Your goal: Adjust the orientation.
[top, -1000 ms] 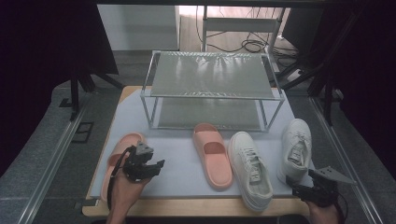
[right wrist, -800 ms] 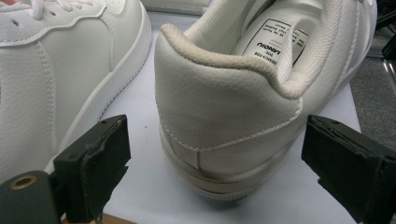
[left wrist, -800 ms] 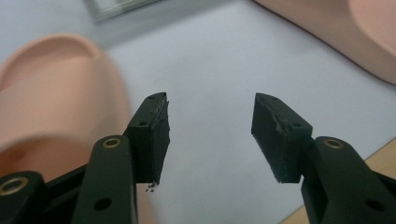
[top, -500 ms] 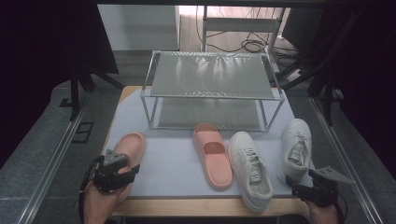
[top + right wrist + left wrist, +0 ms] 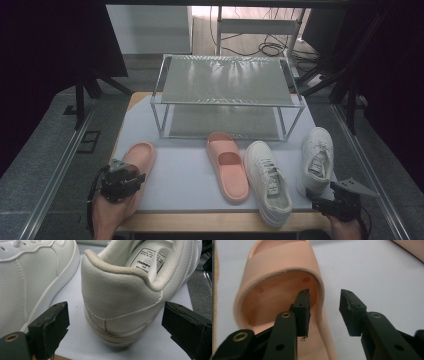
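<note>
A pink slipper [image 5: 141, 154] lies at the mat's left, toe pointing away. My left gripper [image 5: 122, 181] sits over its heel end. In the left gripper view the jaws straddle the slipper's [image 5: 282, 267] right side wall, one inside on the footbed, the other outside over the mat. My left gripper [image 5: 324, 295] has just been closing; a gap still shows at the outer pad. My right gripper [image 5: 332, 205] stands wide open behind the heel of the right white sneaker [image 5: 317, 155]. That heel [image 5: 120, 290] lies between the right gripper's [image 5: 117, 312] jaws, untouched.
A second pink slipper [image 5: 230, 167] and another white sneaker [image 5: 270, 181] lie mid-mat; that sneaker [image 5: 30, 272] also fills the left of the right gripper view. A two-tier metal rack [image 5: 227, 80] stands at the back of the white mat [image 5: 185, 172].
The left gripper has shifted left and toward the table's near edge, ending at the slipper's heel. The right gripper and all the shoes have stayed put.
</note>
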The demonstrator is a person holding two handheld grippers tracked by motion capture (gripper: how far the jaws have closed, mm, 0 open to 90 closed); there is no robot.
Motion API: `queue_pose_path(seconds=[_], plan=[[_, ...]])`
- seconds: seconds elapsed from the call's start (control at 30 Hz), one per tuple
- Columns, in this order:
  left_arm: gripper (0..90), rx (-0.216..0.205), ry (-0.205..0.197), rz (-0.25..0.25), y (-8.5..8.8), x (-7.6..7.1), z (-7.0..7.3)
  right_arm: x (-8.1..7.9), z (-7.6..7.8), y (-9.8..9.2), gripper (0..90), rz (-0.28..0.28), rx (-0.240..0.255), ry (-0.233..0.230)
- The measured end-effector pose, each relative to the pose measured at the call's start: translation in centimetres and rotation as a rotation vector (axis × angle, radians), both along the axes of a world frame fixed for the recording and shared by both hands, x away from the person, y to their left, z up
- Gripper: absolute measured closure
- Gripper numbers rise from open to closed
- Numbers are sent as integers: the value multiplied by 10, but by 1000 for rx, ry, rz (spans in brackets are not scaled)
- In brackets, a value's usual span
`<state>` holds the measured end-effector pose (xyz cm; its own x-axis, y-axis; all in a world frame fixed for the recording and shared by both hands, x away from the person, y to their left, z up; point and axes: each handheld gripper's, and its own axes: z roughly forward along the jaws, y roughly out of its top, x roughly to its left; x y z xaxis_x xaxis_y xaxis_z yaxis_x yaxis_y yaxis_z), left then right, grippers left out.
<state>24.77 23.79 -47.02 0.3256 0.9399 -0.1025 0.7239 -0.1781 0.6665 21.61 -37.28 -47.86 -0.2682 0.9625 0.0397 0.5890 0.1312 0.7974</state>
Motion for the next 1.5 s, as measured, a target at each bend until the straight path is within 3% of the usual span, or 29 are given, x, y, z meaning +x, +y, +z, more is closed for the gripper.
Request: queue_pose_path(seconds=[0.57, 0.73, 0.83, 1.1, 1.5], plan=[[710, 81, 43, 66, -15, 28, -15, 0, 0, -1, 76, 2, 2, 0], [808, 69, 27, 65, -16, 29, -16, 0, 0, -1, 77, 2, 3, 0], [815, 77, 25, 60, -16, 29, -14, 0, 0, -1, 77, 3, 4, 0], [827, 37, 7, 37, -17, 26, -9, 0, 0, -1, 75, 3, 5, -3], [829, -4, -28, -34, -40, 31, 14, 0, -1, -1, 68, 5, 8, 2]])
